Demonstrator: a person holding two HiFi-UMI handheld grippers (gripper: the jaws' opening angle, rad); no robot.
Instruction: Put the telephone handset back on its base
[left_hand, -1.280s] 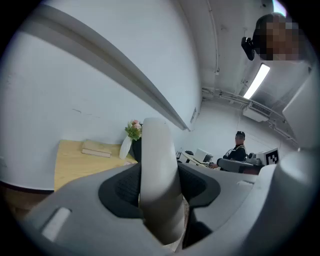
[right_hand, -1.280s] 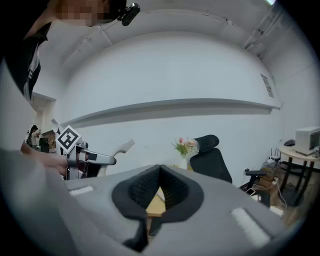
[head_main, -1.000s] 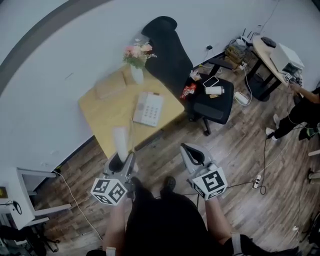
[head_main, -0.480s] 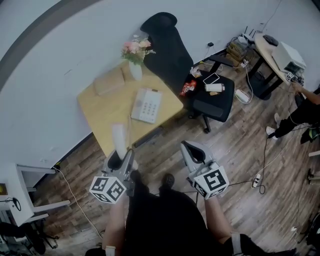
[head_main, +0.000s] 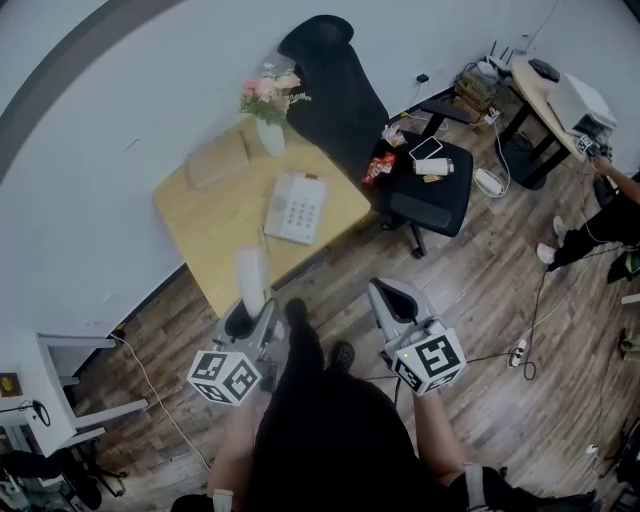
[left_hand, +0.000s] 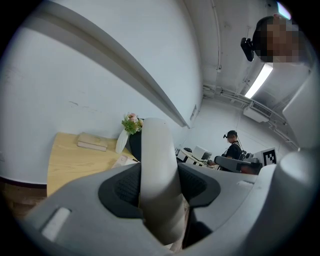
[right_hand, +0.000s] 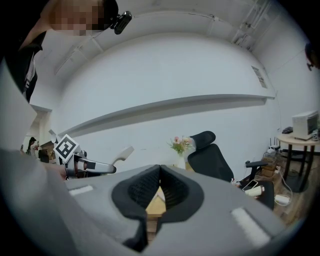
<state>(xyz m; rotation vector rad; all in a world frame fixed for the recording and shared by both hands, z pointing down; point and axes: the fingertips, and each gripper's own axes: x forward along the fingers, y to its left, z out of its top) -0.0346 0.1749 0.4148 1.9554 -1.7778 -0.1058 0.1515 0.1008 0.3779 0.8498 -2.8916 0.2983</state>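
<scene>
The white telephone base (head_main: 296, 207) with its keypad lies on the yellow table (head_main: 210, 225), near the table's right edge. My left gripper (head_main: 250, 305) is shut on the white handset (head_main: 250, 279), which sticks up out of the jaws just short of the table's near corner. In the left gripper view the handset (left_hand: 157, 180) stands upright between the black pads and hides much of the table (left_hand: 70, 160). My right gripper (head_main: 386, 293) hangs over the wooden floor right of the table, shut with nothing in it. Its view shows the pads (right_hand: 172, 187) closed together and the handset (right_hand: 122, 154) off to the left.
A vase of pink flowers (head_main: 268, 110) and a tan box (head_main: 218, 160) stand at the table's far side. A black office chair (head_main: 345, 105) carrying small items (head_main: 428, 165) stands right of the table. Cables (head_main: 520, 350) lie on the floor. A person (head_main: 610, 215) stands at the right edge.
The person has stepped one leg forward, and both grippers have edged slightly toward the table. The handset stays in the left gripper; the right gripper stays shut.
</scene>
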